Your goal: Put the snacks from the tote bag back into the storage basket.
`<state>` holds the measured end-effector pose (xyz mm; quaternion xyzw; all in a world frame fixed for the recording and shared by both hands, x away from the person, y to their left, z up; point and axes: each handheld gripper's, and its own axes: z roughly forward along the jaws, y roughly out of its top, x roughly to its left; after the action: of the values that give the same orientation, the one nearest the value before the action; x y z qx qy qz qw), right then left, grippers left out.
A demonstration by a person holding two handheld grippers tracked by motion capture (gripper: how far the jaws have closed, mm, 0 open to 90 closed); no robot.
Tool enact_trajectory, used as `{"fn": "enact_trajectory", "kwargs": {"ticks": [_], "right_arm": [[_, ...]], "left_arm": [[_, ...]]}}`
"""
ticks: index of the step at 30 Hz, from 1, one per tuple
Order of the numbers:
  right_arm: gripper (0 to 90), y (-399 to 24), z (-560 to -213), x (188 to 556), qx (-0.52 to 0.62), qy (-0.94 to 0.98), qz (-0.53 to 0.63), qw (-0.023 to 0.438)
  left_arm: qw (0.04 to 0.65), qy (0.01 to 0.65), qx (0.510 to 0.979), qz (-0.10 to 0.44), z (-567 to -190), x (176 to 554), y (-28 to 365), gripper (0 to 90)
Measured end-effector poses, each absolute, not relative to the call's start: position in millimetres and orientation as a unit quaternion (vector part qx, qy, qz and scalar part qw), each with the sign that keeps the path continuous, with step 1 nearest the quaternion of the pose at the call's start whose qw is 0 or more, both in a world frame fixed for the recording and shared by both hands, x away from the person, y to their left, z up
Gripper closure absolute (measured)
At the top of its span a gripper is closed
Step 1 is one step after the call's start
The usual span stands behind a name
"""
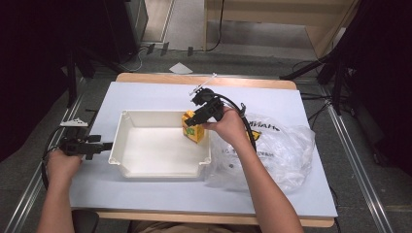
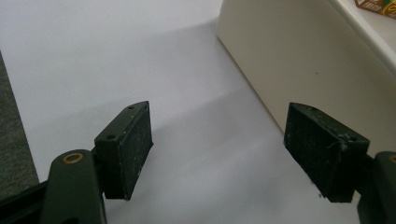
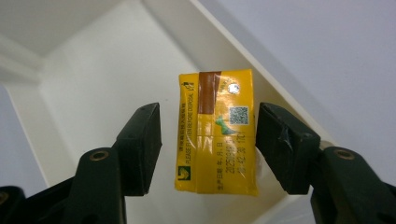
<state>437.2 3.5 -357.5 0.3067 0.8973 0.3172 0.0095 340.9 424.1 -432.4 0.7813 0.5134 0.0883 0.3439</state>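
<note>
Forearms come up from the bottom edge of the high view, where we see the left gripper resting on the pale table just outside the left wall of the white tray. Across the tray, the right gripper hangs over its far right corner, right at a small yellow carton that stands inside that corner. A crumpled clear plastic bag lies on the table just to the right of the tray, under the right forearm.

Looking along the left gripper, we find its jaws wide apart with only bare table between them; the tray's outer wall rises close beside the right-hand jaw, and a sliver of the carton peeks over the rim.

Through the right gripper view, we look down on the carton's top, sitting in the tray corner. Its jaws flank the carton on both sides, set wider than it; a clear gap shows on the left, and the right pad sits at the carton's edge without pressing.
</note>
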Motion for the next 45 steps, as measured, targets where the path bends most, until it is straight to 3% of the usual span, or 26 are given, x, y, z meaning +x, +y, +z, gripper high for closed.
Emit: {"fn": "enact_trajectory", "kwargs": {"ticks": [15,37,45], "right_arm": [[50.6,-5.1,-331.5,408.8,0.298,0.892,0.339,0.005],[84.2,-1.3,-365.4,396.5,0.296,0.894,0.335,-0.026],[88.9,-3.3,-383.6,400.0,0.310,0.893,0.326,-0.026]], "left_arm": [[0.343,0.514,0.781,0.085,-432.9,341.9,423.7,24.7],[0.344,0.515,0.780,0.085,-432.8,342.8,423.1,24.8],[0.344,0.515,0.780,0.085,-433.0,342.9,422.9,24.8]]}}
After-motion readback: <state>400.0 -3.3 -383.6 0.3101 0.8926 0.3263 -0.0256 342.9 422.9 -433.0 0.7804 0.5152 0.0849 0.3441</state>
